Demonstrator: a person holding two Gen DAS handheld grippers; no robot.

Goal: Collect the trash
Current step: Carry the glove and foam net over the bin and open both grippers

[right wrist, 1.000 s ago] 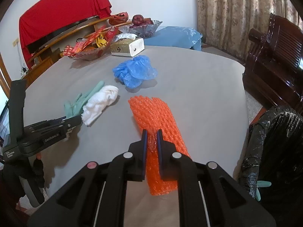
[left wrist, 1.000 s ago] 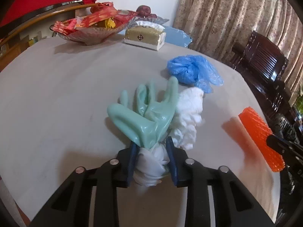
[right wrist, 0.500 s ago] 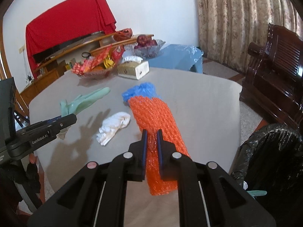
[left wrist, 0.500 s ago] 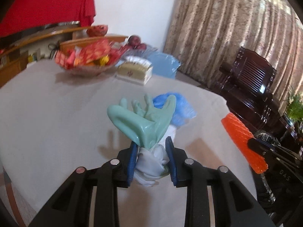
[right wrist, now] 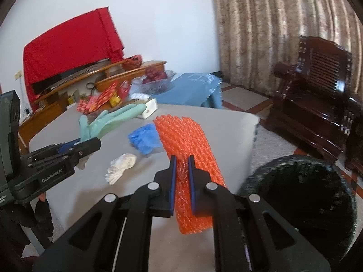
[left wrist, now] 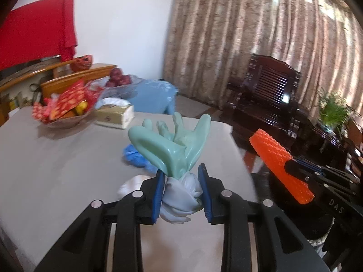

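Note:
My left gripper (left wrist: 181,174) is shut on the cuff of a mint green rubber glove (left wrist: 174,145), held up above the grey table (left wrist: 56,170); it also shows in the right wrist view (right wrist: 111,120). My right gripper (right wrist: 181,161) is shut on an orange bubble-wrap sheet (right wrist: 186,145), lifted over the table's right edge; it also shows in the left wrist view (left wrist: 281,165). A crumpled blue plastic glove (right wrist: 145,137) and a crumpled white tissue (right wrist: 121,167) lie on the table. A bin with a black bag (right wrist: 299,195) stands below the table's right edge.
A dish of red packets (left wrist: 65,106), a tissue box (left wrist: 115,115) and a bowl of fruit (left wrist: 119,81) stand at the far side of the table. A blue stool (right wrist: 190,90) stands behind it. A dark wooden armchair (right wrist: 317,95) is at the right by the curtains.
Both grippers have risen from the table and swung right. The green glove and the orange bubble wrap went up with them. The white tissue stayed on the table.

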